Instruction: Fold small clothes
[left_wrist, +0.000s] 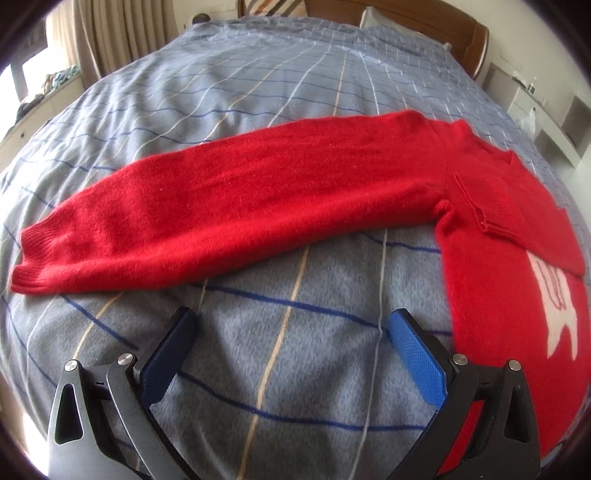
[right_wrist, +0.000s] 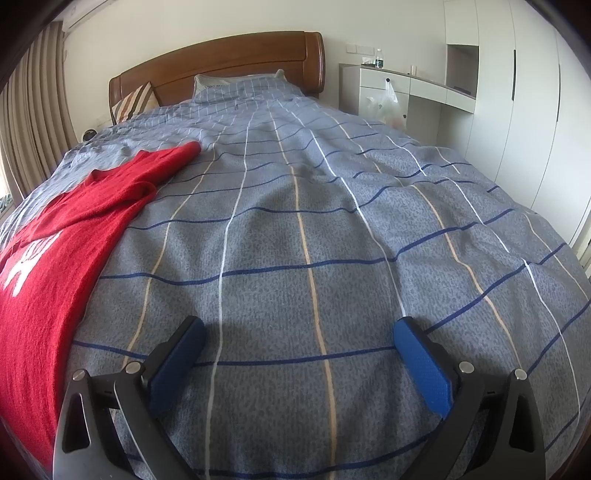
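A red knit sweater (left_wrist: 491, 236) with a white figure on its front lies flat on the bed. One sleeve (left_wrist: 221, 206) stretches out to the left, its ribbed cuff at the far left. The other sleeve is folded across the chest. My left gripper (left_wrist: 291, 325) is open and empty, hovering over the cover just below the stretched sleeve, left of the sweater's body. In the right wrist view the sweater (right_wrist: 48, 266) lies at the left. My right gripper (right_wrist: 299, 332) is open and empty over bare cover, to the right of the sweater.
The bed has a blue-grey checked cover (right_wrist: 332, 221), a wooden headboard (right_wrist: 221, 62) and pillows at the far end. A white desk with a plastic bag (right_wrist: 384, 99) and wardrobes stand to the right. Curtains (right_wrist: 33, 110) hang on the left.
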